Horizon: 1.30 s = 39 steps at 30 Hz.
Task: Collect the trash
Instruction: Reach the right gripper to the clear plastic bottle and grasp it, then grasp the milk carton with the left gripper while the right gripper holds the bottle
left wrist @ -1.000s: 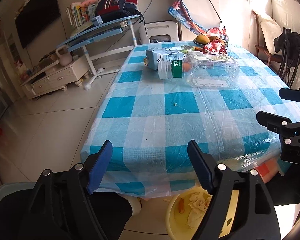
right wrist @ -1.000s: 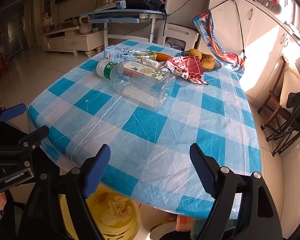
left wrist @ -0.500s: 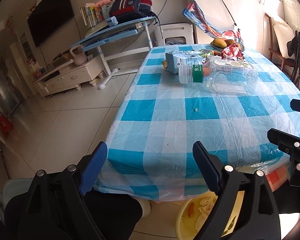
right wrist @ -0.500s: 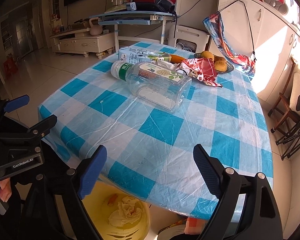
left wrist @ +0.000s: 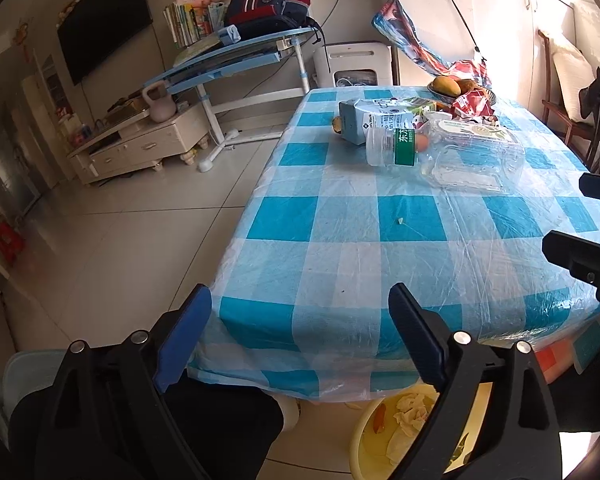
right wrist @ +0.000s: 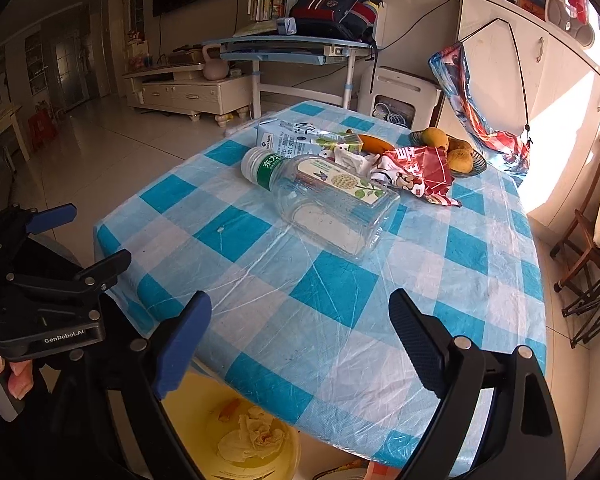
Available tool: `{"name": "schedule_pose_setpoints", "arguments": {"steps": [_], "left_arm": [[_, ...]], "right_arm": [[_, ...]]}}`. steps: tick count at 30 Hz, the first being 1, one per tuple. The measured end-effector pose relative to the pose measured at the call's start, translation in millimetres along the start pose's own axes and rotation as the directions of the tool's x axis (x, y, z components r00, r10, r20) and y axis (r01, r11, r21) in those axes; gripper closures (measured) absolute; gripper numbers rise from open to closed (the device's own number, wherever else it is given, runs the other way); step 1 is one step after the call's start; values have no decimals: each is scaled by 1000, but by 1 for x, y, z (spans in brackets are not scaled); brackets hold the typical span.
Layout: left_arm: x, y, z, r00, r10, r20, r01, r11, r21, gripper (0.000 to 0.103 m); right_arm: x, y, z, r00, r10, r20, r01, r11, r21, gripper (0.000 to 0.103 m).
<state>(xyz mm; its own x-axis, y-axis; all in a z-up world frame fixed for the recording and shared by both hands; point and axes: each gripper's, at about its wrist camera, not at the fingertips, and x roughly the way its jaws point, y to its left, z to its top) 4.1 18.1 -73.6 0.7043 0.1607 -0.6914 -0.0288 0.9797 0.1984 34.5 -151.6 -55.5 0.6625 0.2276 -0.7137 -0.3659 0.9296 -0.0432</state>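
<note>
Below, the yellow bin point(right wrist: 236, 432) under the table point(right wrist: 340, 300) edge holds crumpled tissue point(right wrist: 252, 438) and an orange scrap. Farther back lie the milk carton point(right wrist: 288, 136), clear bottle point(right wrist: 328, 200) and red wrapper point(right wrist: 424, 172). Left gripper point(left wrist: 300, 336) and right gripper point(right wrist: 300, 336), both empty, are opening, wider than a second ago.

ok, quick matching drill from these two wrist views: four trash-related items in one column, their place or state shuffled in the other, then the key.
Items
1. clear plastic bottle
2. milk carton
3. red snack wrapper
4. yellow bin

Place or state
A. on the floor under the table's near edge, crumpled tissue inside
B. crumpled beside the fruit bowl
C. lying on its side, nearest the grippers, green label at its neck
D. lying at the table's far end, behind the bottle

Pairs: 1-C, 2-D, 3-B, 4-A
</note>
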Motion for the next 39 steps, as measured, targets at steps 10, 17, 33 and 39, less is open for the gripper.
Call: {"name": "schedule_pose_setpoints", "arguments": {"steps": [10,17,33,39], "left_arm": [[7,3,2,999,-12,-31,12,1000,-16,14],[13,6,5,998,-32,-57,29,999,-42,13],[24,14,52,993,-102,-66,103,995,17,11],[39,12,101,985,-171,-18,172,981,86,11]], "right_arm": [[15,-2,32,997,72,3,-71,988,-139,16],[45,-15,53,993,114,-30,-117,977,-180,16],[103,-7,69,987,96,-128,-138,913,-383,30],[98,-15,64,969,143,-202,-208,912,-353,47]]}}
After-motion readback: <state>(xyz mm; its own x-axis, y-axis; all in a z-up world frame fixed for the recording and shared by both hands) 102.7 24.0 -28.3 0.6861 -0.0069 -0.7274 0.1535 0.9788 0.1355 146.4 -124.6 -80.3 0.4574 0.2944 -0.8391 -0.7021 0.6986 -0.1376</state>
